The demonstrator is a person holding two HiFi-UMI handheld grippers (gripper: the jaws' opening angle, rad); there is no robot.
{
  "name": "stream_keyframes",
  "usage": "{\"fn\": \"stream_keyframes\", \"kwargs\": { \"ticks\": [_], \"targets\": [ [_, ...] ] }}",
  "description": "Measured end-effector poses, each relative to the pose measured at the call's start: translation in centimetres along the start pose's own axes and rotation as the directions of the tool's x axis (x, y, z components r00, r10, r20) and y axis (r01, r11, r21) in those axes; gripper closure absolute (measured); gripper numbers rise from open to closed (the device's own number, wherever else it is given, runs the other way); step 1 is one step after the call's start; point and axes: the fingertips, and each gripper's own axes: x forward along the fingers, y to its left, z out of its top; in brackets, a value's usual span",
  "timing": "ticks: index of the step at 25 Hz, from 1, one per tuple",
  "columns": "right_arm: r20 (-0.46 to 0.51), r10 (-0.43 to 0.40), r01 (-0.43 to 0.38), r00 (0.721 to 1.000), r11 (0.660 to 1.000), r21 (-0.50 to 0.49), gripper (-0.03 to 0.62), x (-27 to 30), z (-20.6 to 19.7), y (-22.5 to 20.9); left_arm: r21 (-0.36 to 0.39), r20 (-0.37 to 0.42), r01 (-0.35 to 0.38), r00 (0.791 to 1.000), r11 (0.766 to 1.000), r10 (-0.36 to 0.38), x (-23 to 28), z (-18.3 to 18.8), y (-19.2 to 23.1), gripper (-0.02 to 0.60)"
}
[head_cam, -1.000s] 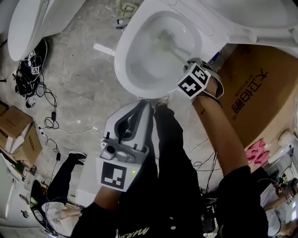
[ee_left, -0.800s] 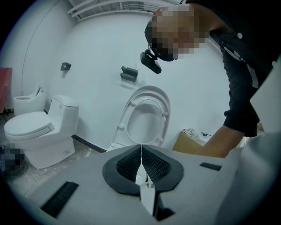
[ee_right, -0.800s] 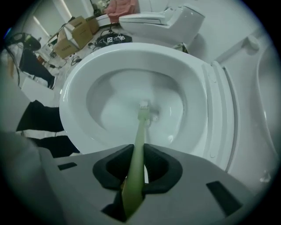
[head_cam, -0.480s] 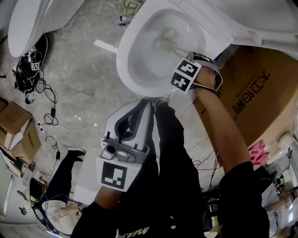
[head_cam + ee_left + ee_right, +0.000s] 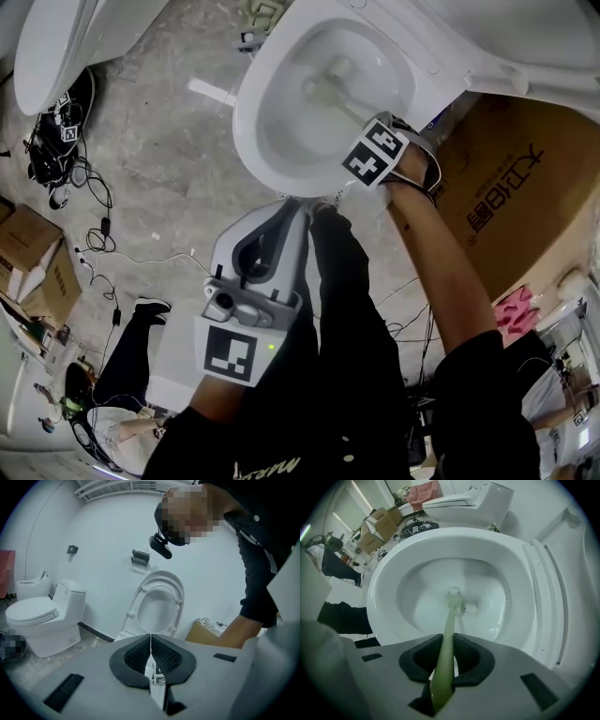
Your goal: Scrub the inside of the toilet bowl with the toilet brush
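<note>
At twelve o'clock in the head view lies the bowl (image 5: 246, 122), and the brush (image 5: 330, 91) reaches into it from over the rim at about two o'clock. The right tongs (image 5: 377, 153) are clamped on the green handle. The right gripper view shows that handle running out between the closed jaws, with the bristle head low in the bowl near its bottom. Whether the head is touching the porcelain or just off it, I cannot tell. The left tongs (image 5: 286, 225) hang at six o'clock, just below the bowl's near rim, jaws shut together on nothing and taking no part.

The step in hand, as I judge it, is scrubbing the lower bowl, mid-task. No dirt or foam shows, so progress is hard to gauge. The next move calls for sweeping the head round the wall, from the bottom up toward nine o'clock and under the rim. The grip must be firm enough that the thin handle neither twists nor slides through the jaws.
</note>
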Motion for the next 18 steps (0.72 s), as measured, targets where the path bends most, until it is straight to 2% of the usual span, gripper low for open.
{"fn": "stream_keyframes", "kwargs": {
  "ticks": [10, 13, 18],
  "targets": [
    [0.057, -0.043, 0.036, 0.997, 0.991, 0.127, 0.508, -0.2, 0.1, -3.2, 0.007, -0.008, 0.006, 1.0, 1.0, -0.006, 0.0, -0.3, 0.0, 0.555],
    [0.061, -0.071, 0.06, 0.996, 0.985, 0.159, 0.508, -0.5, -0.1, -4.9, 0.007, -0.009, 0.009, 1.0, 1.0, -0.009, 0.1, -0.2, -0.1, 0.554],
    [0.059, -0.071, 0.059, 0.996, 0.979, 0.196, 0.508, -0.9, -0.4, -5.9, 0.006, -0.007, 0.012, 1.0, 1.0, -0.012, 0.1, -0.1, -0.2, 0.555]
  ]
}}
